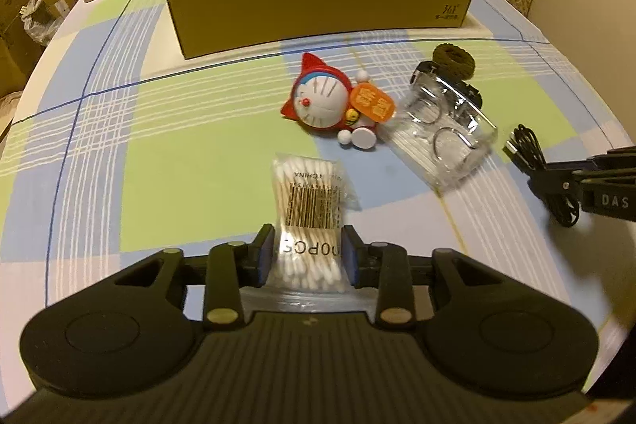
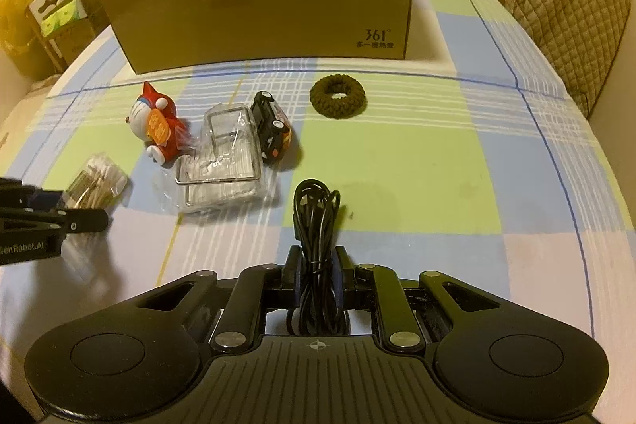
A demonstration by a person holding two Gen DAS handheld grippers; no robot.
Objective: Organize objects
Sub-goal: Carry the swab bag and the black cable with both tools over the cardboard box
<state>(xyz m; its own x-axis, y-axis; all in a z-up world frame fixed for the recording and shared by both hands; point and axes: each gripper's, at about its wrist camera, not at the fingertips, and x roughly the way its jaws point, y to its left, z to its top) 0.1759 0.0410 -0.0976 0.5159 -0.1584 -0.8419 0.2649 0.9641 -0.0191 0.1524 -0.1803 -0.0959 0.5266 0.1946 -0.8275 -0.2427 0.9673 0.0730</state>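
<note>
Fingers both loaded, left gripper (image 1: 309, 252) pinching cotton swab bag (image 1: 311, 209), right gripper (image 2: 317, 267) clamped on coiled cable (image 2: 317, 225); lift clear, then drop into cardboard box (image 2: 262, 6).

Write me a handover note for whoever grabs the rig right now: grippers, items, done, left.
Left gripper: shut on the cotton swab pack, low over the table.
Right gripper: shut on the coiled black cable.
Loose on the checked tablecloth: cat figurine, clear plastic case, toy car beside the case, brown hair tie.
Cardboard box stands behind them; its inside is not visible.
Done: both picks made.
Left: probably put swabs and cable in the box, then the four loose items.
</note>
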